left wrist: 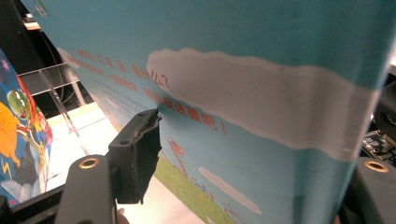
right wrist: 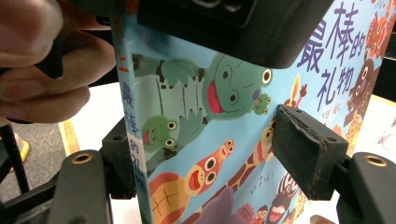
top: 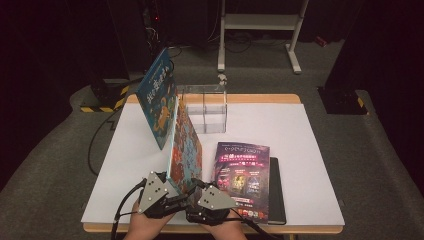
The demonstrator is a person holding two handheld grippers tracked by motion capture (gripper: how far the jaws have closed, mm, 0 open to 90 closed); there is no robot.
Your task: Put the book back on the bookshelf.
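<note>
Between your two claws stands the book (top: 184, 145), upright on its lower edge at the near side of the table (top: 305, 135), spine toward you, its far end running away from the claws toward the clear box (top: 202, 107).

Left claw (top: 170, 197): in the left gripper view one pad (left wrist: 137, 154) lies against the blue back cover and the other jaw sits past the book's edge at the right. It looks clamped on the book, though the far contact is not fully seen.

Right claw (top: 200, 200): in the right gripper view the jaws straddle the book's spine end, one pad (right wrist: 303, 149) on the front cover with the frogs, the other behind the spine. Closed on the book, by the look of it.

Handling, as judgement: a hardcover picture book, stiff boards, glossy and likely slippery under the pads, moderate weight for its size. It is tall and thin, so it will tip sideways easily if one claw lets go. Grip near the spine, where it is stiffest; a hold on the open edge could let the pages splay.

Beyond the claws, a second book (top: 159, 97) leans tilted, left of the box. To the right of the right claw a magazine (top: 243, 177) lies flat on a black notebook (top: 276, 192), just beside the standing book.
</note>
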